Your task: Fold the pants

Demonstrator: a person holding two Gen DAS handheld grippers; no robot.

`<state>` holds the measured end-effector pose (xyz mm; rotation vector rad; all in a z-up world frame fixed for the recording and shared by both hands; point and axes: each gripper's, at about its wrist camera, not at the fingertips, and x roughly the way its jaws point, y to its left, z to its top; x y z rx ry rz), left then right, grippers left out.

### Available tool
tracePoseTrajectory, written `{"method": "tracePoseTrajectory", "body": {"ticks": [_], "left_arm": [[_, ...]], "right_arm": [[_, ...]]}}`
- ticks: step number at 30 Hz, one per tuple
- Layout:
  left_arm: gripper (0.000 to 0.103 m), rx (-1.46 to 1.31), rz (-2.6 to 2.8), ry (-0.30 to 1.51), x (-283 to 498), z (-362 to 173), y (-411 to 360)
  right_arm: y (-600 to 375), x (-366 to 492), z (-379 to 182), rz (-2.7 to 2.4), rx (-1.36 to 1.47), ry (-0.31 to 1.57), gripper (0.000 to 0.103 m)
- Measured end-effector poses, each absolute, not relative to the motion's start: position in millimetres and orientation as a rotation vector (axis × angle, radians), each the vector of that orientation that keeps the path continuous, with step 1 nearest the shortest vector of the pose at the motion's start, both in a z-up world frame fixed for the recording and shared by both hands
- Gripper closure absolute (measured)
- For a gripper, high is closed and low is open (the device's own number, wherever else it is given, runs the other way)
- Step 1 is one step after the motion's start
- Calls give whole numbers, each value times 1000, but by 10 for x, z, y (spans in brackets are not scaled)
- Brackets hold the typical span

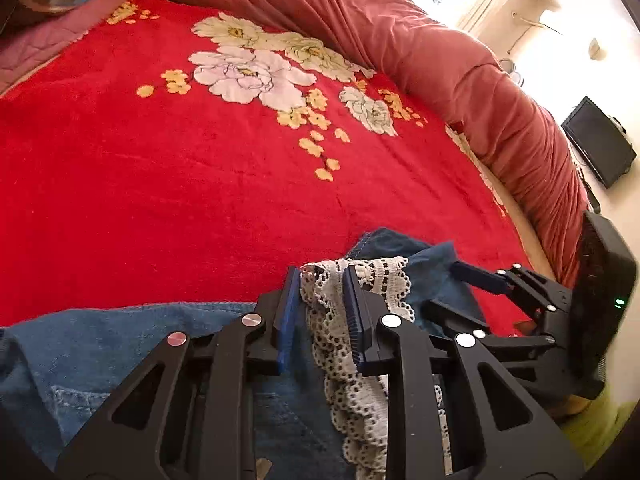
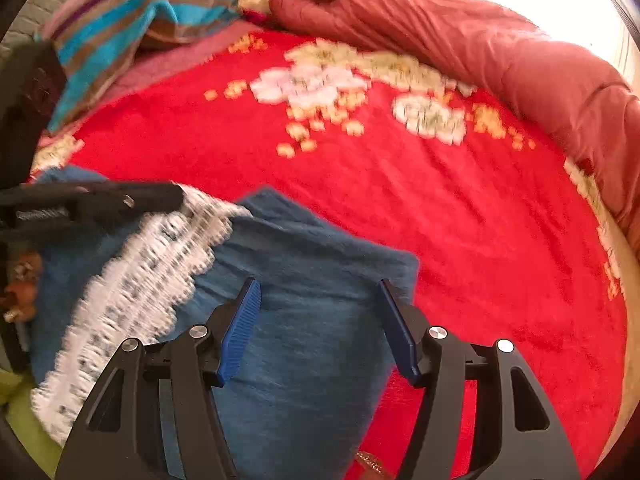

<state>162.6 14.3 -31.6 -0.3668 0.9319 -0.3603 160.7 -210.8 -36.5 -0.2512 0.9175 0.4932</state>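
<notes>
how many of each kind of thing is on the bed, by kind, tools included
denim pants with lace trim: 1
red floral blanket: 1
rust-red quilt: 1
striped towel: 1
tools: 2, left tool, right tool
total: 6

We're in a home bedroom: a bed (image 1: 120,184) under a red floral blanket (image 1: 200,152), rust-red duvet (image 1: 460,60) bunched alongside, striped towel (image 2: 132,12) by the head.
</notes>
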Motion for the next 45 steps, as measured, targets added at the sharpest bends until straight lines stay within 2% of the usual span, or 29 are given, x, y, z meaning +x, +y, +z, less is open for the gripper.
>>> {"method": "tracePoseTrajectory", "body": {"ticks": [4,8,11,15,17,19,30,33,37,45], "left_arm": [[84,-357,-347,941,1644,-380,134],[74,-340,-330,920,1586,-299,139],[67,-301,-305,900,1513,-204,145],[56,-255,-266,871,1372,-48,163],[51,-240,-262,861,1292,14,168],[49,-216,-252,849,1181,78,180],[49,-51,-252,815,483,261,-113],[56,3,-262,821,361,245,-234],[62,87,-304,869,226,104,-441],[60,135,-329,1003,217,-230,-484]], "right_arm": [[-2129,1612,-396,493,-233,921,44],[-2199,1562,-316,499,-191,909,44],[-2279,1469,-209,505,-153,888,35],[-2390,1309,-86,516,-131,869,33],[-2445,1216,-16,520,-133,850,26],[-2488,1123,59,532,-133,829,26],[-2551,613,228,615,-183,770,26],[-2544,497,211,632,-200,772,26],[-2483,353,156,672,-236,785,36],[-2443,196,-203,654,-322,892,36]]}}
